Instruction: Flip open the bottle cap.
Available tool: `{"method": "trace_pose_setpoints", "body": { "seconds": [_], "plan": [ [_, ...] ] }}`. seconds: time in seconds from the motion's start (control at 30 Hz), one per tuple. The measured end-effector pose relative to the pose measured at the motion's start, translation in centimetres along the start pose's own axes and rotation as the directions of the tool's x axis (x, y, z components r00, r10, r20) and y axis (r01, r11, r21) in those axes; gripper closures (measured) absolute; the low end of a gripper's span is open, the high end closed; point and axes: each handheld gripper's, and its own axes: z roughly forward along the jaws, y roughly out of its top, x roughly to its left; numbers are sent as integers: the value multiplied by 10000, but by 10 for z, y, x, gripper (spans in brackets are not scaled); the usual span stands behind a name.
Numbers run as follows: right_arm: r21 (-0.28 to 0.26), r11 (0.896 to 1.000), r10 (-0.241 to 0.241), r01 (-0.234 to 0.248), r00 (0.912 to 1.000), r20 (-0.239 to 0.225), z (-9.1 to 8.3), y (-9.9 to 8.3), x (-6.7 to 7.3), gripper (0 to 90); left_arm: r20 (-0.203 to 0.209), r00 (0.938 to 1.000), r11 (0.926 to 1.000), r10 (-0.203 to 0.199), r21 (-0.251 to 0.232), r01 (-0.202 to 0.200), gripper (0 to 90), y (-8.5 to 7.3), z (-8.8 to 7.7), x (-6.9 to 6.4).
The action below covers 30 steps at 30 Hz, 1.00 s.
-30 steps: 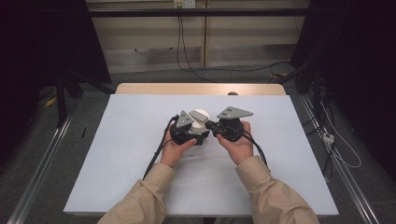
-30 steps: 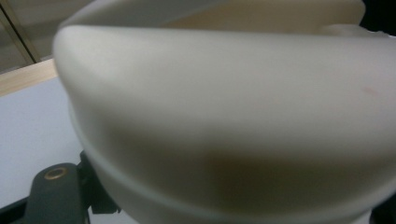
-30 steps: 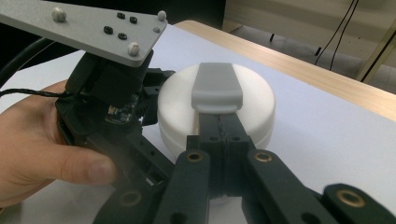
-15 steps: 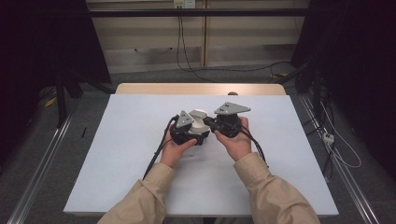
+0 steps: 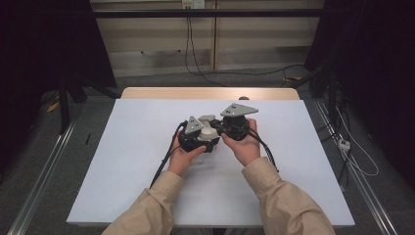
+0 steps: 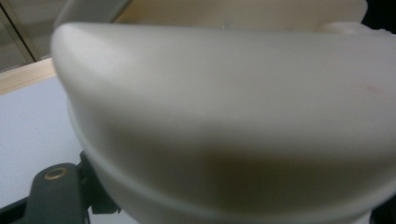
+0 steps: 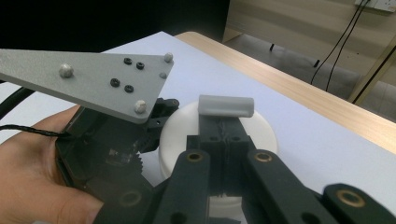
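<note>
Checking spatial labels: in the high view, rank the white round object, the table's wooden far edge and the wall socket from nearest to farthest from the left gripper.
1. white round object, at the left gripper
2. wooden far edge, beyond the white surface
3. wall socket, top of the picture

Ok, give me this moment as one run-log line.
left tool: shut on white jar | right tool: shut on grey cap | both held over table | hands close together

The two tools meet over the middle of the counter (image 5: 127, 161), left tool (image 5: 195, 137) beside right tool (image 5: 230, 128), a jar (image 5: 210, 132) between them.
</note>
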Motion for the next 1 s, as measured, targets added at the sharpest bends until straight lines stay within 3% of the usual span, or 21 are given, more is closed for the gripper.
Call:
{"method": "trace_pose_setpoints", "body": {
  "seconds": [1.0],
  "plan": [
    [-112,9995,-310,311,9995,108,11,16,-2,898,-44,10000,10000,49,-2,-49,186,0,0,1]
  ]
}}
